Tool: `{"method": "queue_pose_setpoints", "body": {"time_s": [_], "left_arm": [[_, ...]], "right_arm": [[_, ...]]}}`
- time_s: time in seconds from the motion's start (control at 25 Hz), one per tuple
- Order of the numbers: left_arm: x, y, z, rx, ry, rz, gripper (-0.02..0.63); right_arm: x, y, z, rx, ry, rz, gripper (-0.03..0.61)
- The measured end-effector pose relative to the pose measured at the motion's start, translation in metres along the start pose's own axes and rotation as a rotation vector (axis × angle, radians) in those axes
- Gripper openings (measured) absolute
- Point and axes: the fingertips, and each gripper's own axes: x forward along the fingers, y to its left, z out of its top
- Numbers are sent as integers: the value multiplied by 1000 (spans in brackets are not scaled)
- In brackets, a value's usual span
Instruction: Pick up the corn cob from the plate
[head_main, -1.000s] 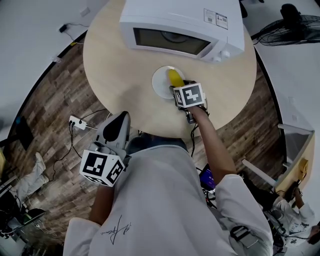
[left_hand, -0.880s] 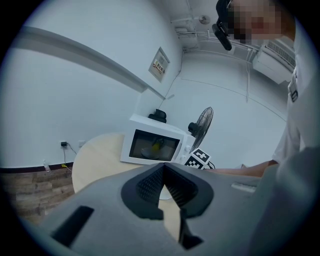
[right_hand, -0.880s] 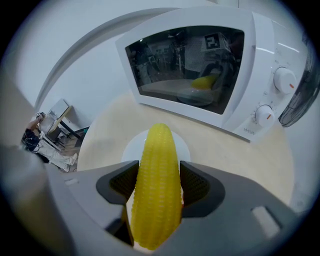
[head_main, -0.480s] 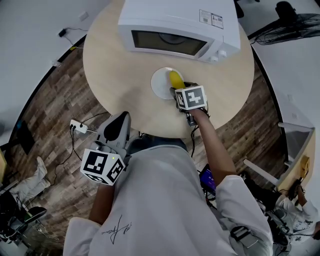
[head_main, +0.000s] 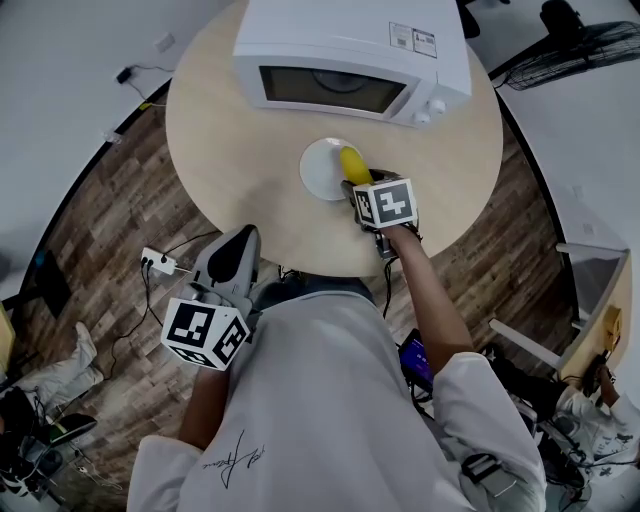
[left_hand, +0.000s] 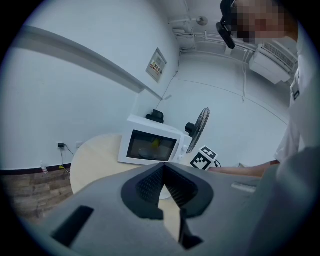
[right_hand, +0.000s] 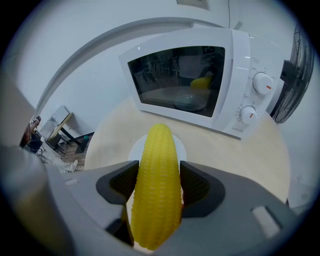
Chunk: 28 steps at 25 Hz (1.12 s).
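Observation:
A yellow corn cob (head_main: 349, 162) (right_hand: 157, 180) sits between the jaws of my right gripper (head_main: 355, 180) (right_hand: 158, 172), which is shut on it. The cob points forward over the near right edge of the white plate (head_main: 320, 170) (right_hand: 136, 148) on the round wooden table (head_main: 230, 150). In the right gripper view the cob hides most of the plate, and whether it still touches the plate does not show. My left gripper (head_main: 238, 240) (left_hand: 162, 172) hangs back by the person's body, off the table's near edge, its pads meeting with nothing held.
A white microwave (head_main: 350, 60) (right_hand: 195, 80) (left_hand: 150, 145) stands at the back of the table just beyond the plate, door closed, with a dish and something yellow inside. A fan (head_main: 590, 45) stands at the far right. A power strip (head_main: 158, 262) lies on the floor.
My right gripper has drawn slightly back toward the person with the cob in it. The left gripper has stayed where it was.

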Motion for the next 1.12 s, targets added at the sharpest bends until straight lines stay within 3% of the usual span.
{"method": "queue_pose_setpoints", "body": {"time_s": [0.52,1.12], "left_arm": [[-4,-10,-1,17,-14,-16,-2],[-4,-15,-6,27,-6,-49,-2]], "right_arm": [[-26,3,-10,14,-45,-5,272],[-53,9,-15,97,-116,28,272]]}}
